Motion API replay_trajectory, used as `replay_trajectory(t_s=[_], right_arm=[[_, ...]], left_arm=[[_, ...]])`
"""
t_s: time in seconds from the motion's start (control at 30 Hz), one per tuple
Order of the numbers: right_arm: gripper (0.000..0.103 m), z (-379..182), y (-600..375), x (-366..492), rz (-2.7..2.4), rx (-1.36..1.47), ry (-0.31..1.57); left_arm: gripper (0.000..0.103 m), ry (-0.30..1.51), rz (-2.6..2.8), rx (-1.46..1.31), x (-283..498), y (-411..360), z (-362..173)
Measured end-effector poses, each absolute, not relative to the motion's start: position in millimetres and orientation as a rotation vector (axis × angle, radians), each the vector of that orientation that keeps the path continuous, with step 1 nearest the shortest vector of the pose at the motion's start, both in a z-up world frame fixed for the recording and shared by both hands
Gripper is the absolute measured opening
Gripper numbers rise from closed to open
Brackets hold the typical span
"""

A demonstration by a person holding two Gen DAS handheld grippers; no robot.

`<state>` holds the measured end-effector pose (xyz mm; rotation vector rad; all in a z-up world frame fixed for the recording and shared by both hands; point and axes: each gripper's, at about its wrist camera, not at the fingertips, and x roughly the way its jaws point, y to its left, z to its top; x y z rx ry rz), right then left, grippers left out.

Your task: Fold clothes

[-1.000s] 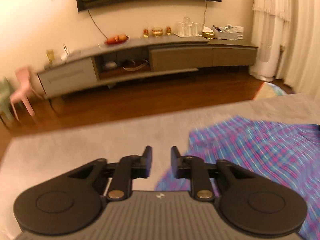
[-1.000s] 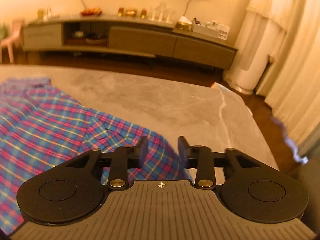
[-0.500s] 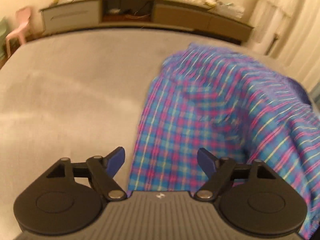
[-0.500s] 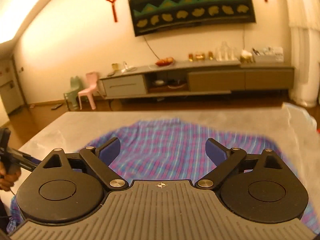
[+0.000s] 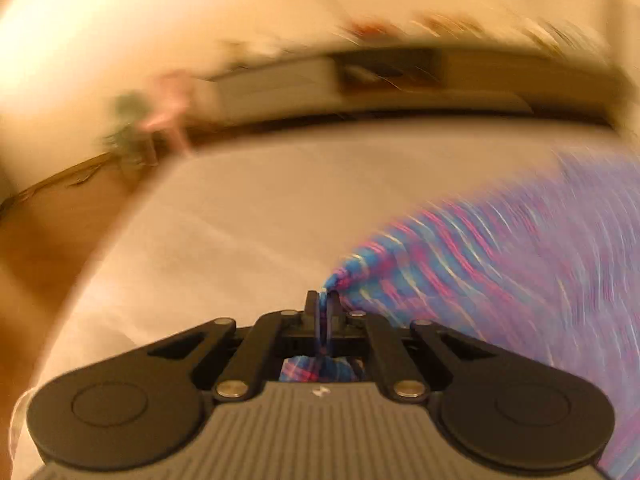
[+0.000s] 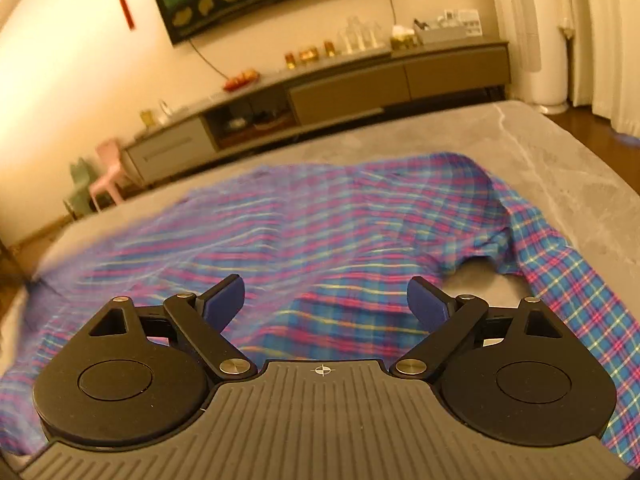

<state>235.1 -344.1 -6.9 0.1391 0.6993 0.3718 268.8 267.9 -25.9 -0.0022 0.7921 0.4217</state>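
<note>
The plaid shirt [image 6: 340,232] lies spread and rumpled on the grey counter [image 6: 560,152]. It is thin, limp cloth that sags and drags, so hems and corners grip best. The left claw [image 5: 322,306] pinches one edge; the right claw [image 6: 324,300] hovers wide above it.

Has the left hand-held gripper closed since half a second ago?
Yes. The left hand-held gripper, wide open over the plaid shirt then, is now shut on its edge, still above the grey table.
</note>
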Motion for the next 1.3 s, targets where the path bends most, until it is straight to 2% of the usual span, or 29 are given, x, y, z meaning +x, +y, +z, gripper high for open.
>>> replay_trajectory(t_s=[0.07,0.1,0.17,0.3,0.4,0.47,0.57,0.63,0.7,0.73,0.87,1.03,1.1,1.13,1.17,1.2,1.27,1.3], right_arm=[[0.087,-13.0,-344.4,244.6,0.335,0.088,0.709],[0.087,-15.0,-344.5,249.5,0.317,0.06,0.701],[0.087,-15.4,-342.8,257.5,0.296,0.005,0.678],[0.088,-11.5,-331.2,278.3,0.293,-0.111,0.635],[0.09,-6.9,-319.4,299.8,0.286,-0.217,0.604],[0.091,-4.3,-313.5,320.1,0.253,-0.291,0.583],[0.091,-11.1,-309.5,361.1,0.26,-0.344,0.647],[0.069,-24.0,-309.3,391.5,0.33,-0.326,0.768],[0.001,-32.8,-310.7,414.6,0.396,-0.296,0.868],[0.0,-31.8,-310.9,420.0,0.434,-0.293,0.874],[0.0,-20.7,-310.4,441.3,0.44,-0.344,0.845],[0.0,-27.6,-317.9,473.7,0.21,-0.426,0.833],[0.0,-28.4,-318.9,473.0,0.153,-0.419,0.827],[0.004,-23.0,-320.7,466.7,0.157,-0.373,0.809],[0.017,-15.7,-322.5,456.9,0.186,-0.311,0.785],[0.046,-8.3,-324.1,445.1,0.231,-0.25,0.763],[0.079,3.5,-324.2,421.0,0.309,-0.178,0.716],[0.081,6.4,-319.4,408.8,0.326,-0.174,0.698]], left_arm=[[0.018,0.795,0.401,-0.049,272.9,277.1,-17.6],[0.018,0.797,0.39,-0.072,274.9,281.7,-13.5],[0.032,0.797,0.348,-0.107,274.2,283.3,-8.4],[0.035,0.833,0.16,-0.172,265.0,256.7,-27.3],[0.035,0.855,0.108,-0.097,278.6,235.7,-38.4],[0.045,0.866,0.083,-0.037,289.5,221.5,-45.2],[0.047,0.89,0.069,0.026,310.7,202.0,-59.1],[0.046,0.914,0.09,0.041,325.9,199.0,-70.0],[0.045,0.933,0.122,0.035,341.2,205.4,-79.7],[0.048,0.926,0.129,0.019,346.3,210.4,-80.3],[0.05,0.907,0.155,0.005,374.6,224.1,-80.5],[0.05,0.862,0.247,0.072,411.0,218.4,-81.8],[0.049,0.853,0.244,0.054,402.6,217.3,-75.8],[0.045,0.85,0.238,0.039,395.7,217.1,-72.1],[0.044,0.847,0.231,0.024,388.7,216.8,-68.3],[0.042,0.845,0.224,0.009,381.8,216.5,-64.5],[0.042,0.839,0.21,-0.02,367.9,216.0,-57.0],[0.042,0.836,0.203,-0.035,361.0,215.8,-53.2]])
